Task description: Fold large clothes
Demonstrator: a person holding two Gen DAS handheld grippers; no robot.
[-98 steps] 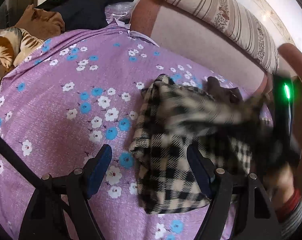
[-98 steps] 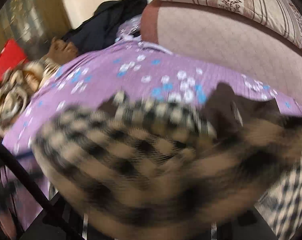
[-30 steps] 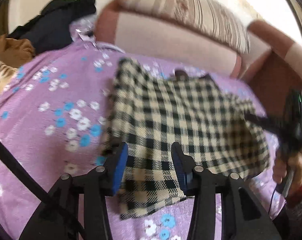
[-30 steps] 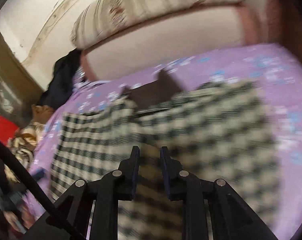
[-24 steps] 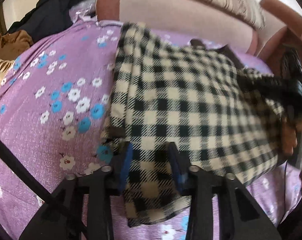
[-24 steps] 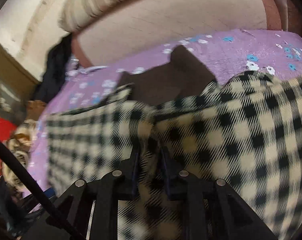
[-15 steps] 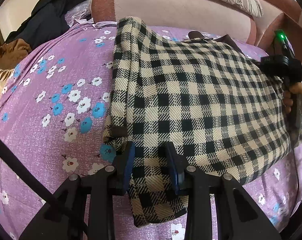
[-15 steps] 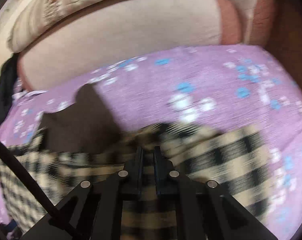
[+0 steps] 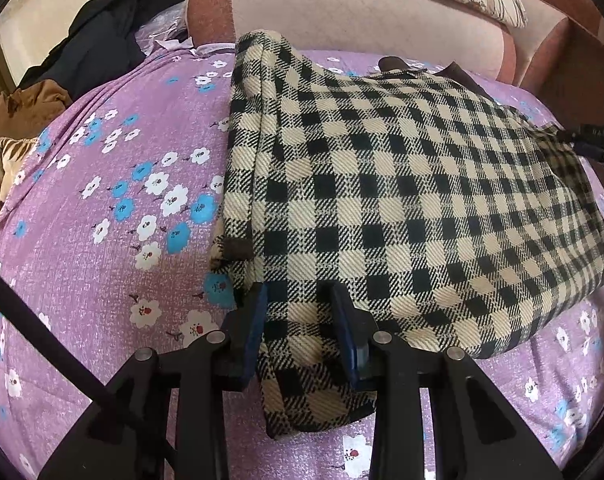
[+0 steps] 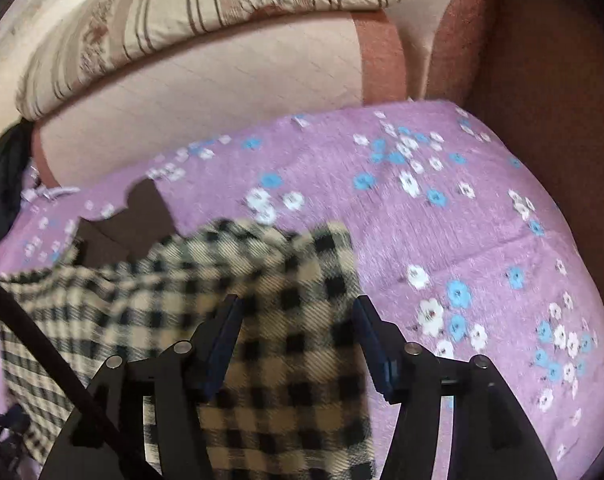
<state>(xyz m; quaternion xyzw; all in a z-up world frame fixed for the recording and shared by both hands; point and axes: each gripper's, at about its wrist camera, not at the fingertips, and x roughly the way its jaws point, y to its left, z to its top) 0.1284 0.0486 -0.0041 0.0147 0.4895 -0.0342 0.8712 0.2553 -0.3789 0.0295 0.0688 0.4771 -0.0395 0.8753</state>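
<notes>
— On the purple floral bedspread, where did the checked garment lie?

— Spread flat, already doubled over, its long axis running from the left gripper away toward the sofa back. A brown lining or collar peeked out at its far edge.

— And the left gripper's hold?

— Its blue pads stood partly closed with the near hem of the garment between them. Whether they truly pinched the cloth or only bracketed it, I could not tell.

— The right gripper?

— Spread wide, holding nothing, hovering over the garment's right-hand corner; that view was blurred.

— Which was nearer for another fold?

— The left, I judged: the hem lay directly ahead of it, so lifting it forward along that axis would halve the length.

— What did each view add?

— The left showed the whole garment, the dark clothes pile and only the right tool's tip at the edge. The right alone showed bare bedspread beyond the corner.
</notes>
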